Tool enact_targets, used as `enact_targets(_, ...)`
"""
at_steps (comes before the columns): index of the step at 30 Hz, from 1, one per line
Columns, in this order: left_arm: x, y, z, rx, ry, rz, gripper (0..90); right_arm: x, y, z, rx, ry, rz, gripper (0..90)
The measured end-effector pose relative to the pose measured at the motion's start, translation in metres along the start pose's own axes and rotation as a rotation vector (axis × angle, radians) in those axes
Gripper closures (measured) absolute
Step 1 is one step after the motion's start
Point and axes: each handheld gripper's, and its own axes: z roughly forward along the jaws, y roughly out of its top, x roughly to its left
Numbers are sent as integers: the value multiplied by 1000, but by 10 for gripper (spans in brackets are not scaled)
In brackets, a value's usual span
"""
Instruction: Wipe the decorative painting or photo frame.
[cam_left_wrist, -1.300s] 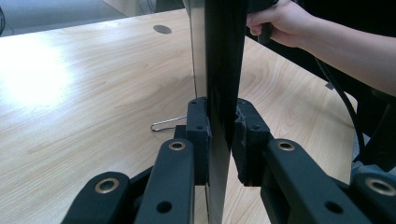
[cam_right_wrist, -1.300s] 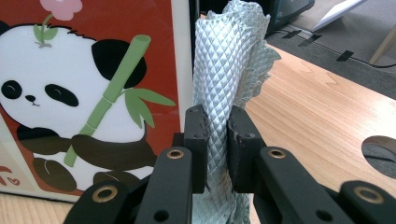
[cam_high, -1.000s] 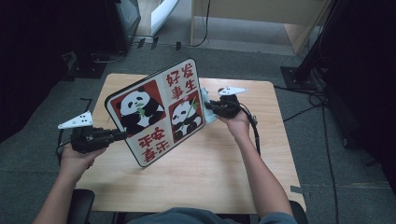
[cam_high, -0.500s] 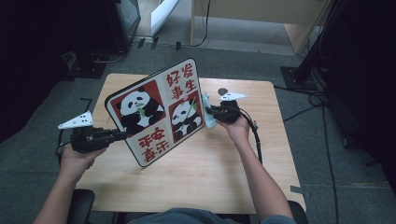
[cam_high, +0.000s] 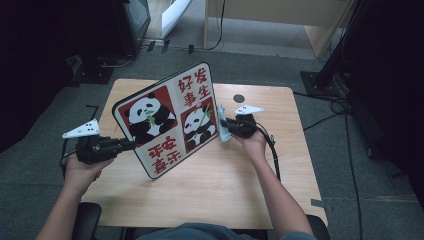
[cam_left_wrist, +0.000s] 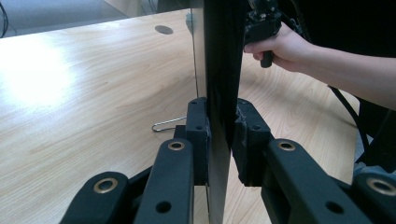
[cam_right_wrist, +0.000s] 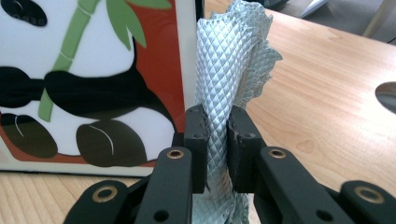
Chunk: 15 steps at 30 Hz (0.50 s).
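High view: panda board stands tilted mid-frame over the tabletop, left claw clamped on its lower-left edge. Right gripper view adds detail: right claw pinches a silver-grey quilted cloth just beside the board's edge. Left gripper view alone shows a wire clip lying on the wood.

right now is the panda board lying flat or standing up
Standing up, tilted: the panda board rests on its lower edge on the table, its side edge clamped by the left gripper.
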Motion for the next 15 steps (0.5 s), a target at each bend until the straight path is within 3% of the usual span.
enact_targets(10, 0, 0, 0, -2, 6, 0, 779, -1, -12, 3, 14, 1, 33, 806)
enact_targets(15, -2, 0, -1, 2, 8, 8, 764, -2, -11, 1, 5, -18, 25, 806)
